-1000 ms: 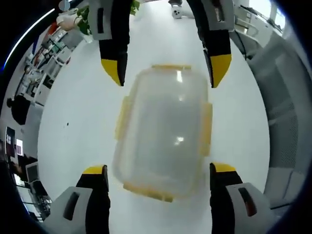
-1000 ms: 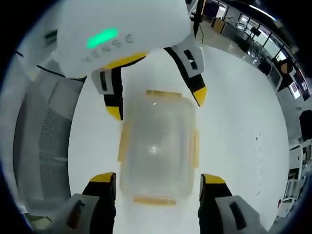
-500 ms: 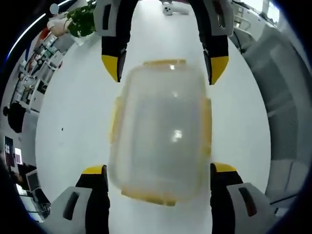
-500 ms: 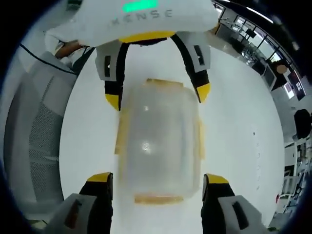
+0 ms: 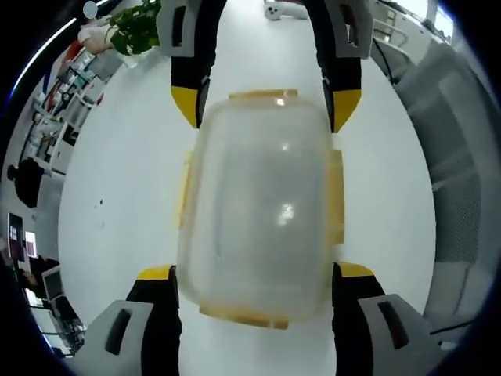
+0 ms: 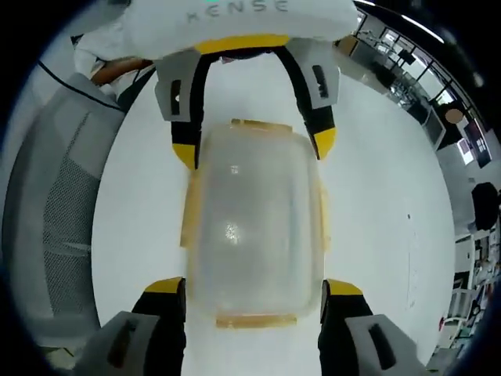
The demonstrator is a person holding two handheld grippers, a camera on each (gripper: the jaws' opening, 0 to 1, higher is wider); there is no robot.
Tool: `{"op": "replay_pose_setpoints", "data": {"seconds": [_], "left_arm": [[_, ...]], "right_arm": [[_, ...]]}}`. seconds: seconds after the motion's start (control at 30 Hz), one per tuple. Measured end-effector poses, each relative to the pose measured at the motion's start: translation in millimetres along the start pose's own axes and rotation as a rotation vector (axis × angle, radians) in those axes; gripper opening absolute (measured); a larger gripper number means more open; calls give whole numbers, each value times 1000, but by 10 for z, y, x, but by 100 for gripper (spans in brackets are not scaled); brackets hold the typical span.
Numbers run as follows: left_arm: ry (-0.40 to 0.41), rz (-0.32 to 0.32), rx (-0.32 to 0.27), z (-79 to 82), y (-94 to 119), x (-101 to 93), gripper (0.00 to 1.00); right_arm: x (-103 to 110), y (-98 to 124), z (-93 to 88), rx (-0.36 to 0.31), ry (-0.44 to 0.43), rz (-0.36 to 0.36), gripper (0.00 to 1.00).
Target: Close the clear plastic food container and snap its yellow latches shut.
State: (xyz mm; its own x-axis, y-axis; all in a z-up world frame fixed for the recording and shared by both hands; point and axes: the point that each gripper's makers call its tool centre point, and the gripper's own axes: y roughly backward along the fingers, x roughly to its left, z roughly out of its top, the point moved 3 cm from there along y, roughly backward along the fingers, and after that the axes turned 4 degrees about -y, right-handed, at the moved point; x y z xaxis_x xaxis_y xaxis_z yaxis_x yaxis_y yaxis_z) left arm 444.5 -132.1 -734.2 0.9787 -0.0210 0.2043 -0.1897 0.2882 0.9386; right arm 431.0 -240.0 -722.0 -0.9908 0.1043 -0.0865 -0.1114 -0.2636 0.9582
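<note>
A: What sits on the table?

B: A clear, frosted-looking plastic food container with rounded corners [image 5: 258,207], lid on, resting flat on the smooth white tabletop [image 5: 117,196]. In the right gripper view the same box [image 6: 252,223] lies lengthwise on that glossy surface [image 6: 376,196], with small light glints on the lid.

A: And the latches?

B: Thin yellow plastic latch flaps [image 5: 335,196] run along all four edges. The long side ones look flared slightly outward; whether any are snapped down I cannot tell.

A: Where are the grippers?

B: One at each short end. The left gripper [image 5: 254,274], grey-bodied with black jaws and yellow tips, has its jaws spread wide — one tip at each near corner of the box, just beside it, clamping nothing. In that view the right gripper [image 5: 266,106] comes in from the top, its yellow tips beside the far corners.

A: The right one is spread too?

B: Yes — the right gripper [image 6: 254,288] straddles the near end with wide-parted jaws, holding nothing. Opposite it the left gripper [image 6: 254,149] brackets the far end, under its white housing.

A: Anything else around?

B: A grey mesh chair back [image 6: 59,211] beside the table, and a green leafy plant [image 5: 139,23] at the far edge.
</note>
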Motion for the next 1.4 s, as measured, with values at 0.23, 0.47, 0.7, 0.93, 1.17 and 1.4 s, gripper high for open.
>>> {"op": "replay_pose_setpoints", "data": {"seconds": [0.23,0.47,0.7,0.93,1.17,1.4], "left_arm": [[-6,29,5,-47,7,-91,77],[-2,35,0,-73,13,-107,77],[-1,36,7,-73,13,-109,76],[3,33,0,-82,5,-83,76],[6,31,-4,-90,5,-60,77],[6,27,-2,-103,-8,-14,77]], "right_arm": [[6,-5,22,-4,16,13,68],[23,-13,51,-9,16,11,68],[29,-12,54,-10,15,9,67],[5,-18,58,-12,15,10,68],[-26,-27,69,-16,16,12,68],[-70,-39,78,-13,11,17,69]]}}
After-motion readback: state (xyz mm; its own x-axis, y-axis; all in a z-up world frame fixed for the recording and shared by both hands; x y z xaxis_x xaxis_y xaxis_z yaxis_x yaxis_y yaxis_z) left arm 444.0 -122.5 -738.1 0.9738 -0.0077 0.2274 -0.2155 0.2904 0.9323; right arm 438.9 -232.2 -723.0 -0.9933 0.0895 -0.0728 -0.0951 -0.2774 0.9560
